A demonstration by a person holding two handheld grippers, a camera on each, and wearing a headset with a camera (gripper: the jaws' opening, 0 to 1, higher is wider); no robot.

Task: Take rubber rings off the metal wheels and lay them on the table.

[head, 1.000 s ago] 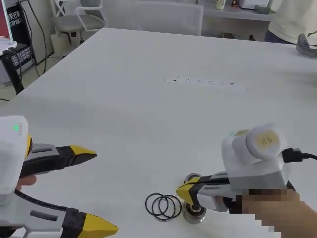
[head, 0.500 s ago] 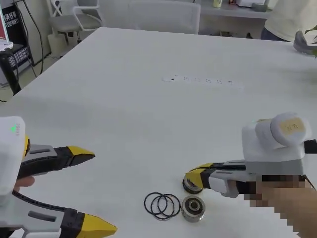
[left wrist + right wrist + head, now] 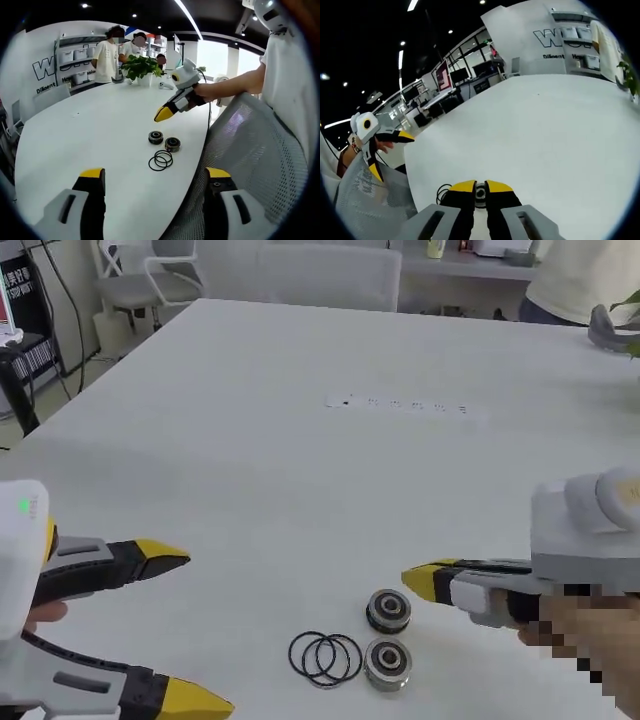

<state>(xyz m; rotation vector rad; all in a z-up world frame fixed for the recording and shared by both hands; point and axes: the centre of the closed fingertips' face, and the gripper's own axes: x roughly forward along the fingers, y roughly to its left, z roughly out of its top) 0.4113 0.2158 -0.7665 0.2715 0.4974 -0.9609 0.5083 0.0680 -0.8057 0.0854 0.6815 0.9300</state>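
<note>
On the table (image 3: pixel 300 460), the right gripper (image 3: pixel 418 580) is backing away from the far wheel (image 3: pixel 388 610), leaving it free beside the near wheel (image 3: pixel 388 660). Its fingers are drawn nearly together, holding nothing. The left gripper (image 3: pixel 205 632) is hovering wide open, empty. Loose rubber rings (image 3: pixel 326 656) are lying just beside the near wheel; whether any ring remains on a wheel is too small to tell.

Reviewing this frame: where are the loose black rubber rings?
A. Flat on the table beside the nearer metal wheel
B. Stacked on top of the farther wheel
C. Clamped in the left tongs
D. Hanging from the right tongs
A: the rubber rings lie overlapped on the table, right beside the nearer metal wheel.
</note>
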